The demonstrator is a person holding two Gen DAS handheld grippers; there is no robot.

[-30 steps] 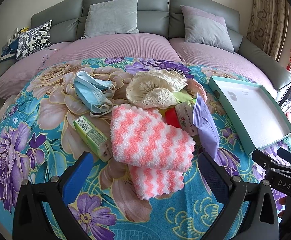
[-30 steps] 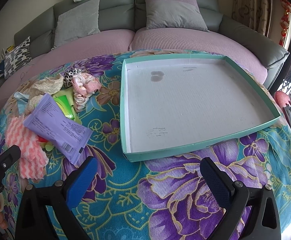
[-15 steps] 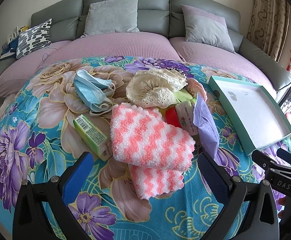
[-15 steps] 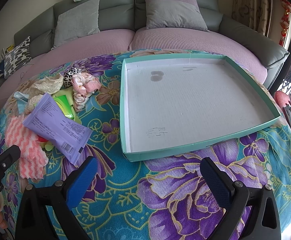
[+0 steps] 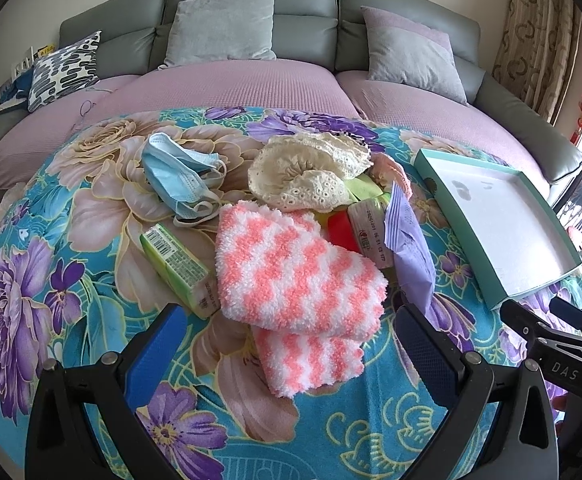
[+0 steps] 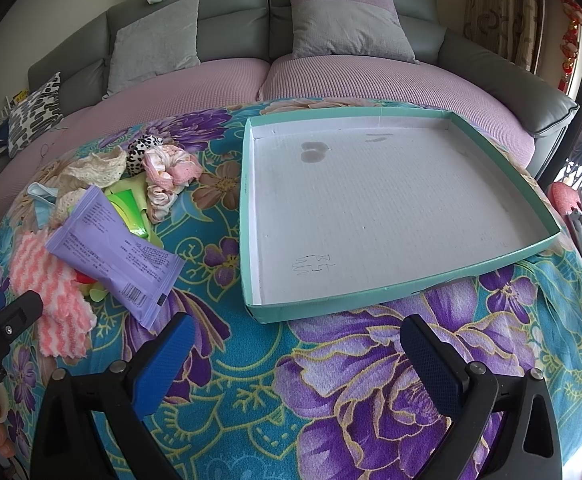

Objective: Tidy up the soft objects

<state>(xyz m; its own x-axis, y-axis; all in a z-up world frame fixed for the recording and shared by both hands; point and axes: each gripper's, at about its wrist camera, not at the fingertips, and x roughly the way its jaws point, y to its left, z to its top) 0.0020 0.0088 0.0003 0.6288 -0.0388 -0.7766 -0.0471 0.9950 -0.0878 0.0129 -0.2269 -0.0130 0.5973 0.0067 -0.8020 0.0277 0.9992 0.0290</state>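
A pile of soft things lies on the floral cloth: pink-and-white fuzzy socks [image 5: 295, 276], a cream lace piece [image 5: 307, 172], blue face masks [image 5: 179, 172], a green tissue pack [image 5: 175, 268], a purple packet [image 5: 409, 248] and pink scrunchies [image 6: 171, 172]. My left gripper [image 5: 287, 356] is open and empty, just in front of the socks. A teal shallow box [image 6: 251, 216] with a white bottom sits to the right. My right gripper [image 6: 295, 356] is open and empty, in front of the box's near edge.
A grey sofa with a mauve seat cover [image 5: 227, 88] and grey cushions [image 5: 223, 24] stands behind the table. A patterned cushion [image 5: 65, 68] lies at the far left. The right gripper's body [image 5: 559, 352] shows at the left view's right edge.
The left wrist view has crept slightly forward and down toward the socks. The right gripper has not visibly moved.
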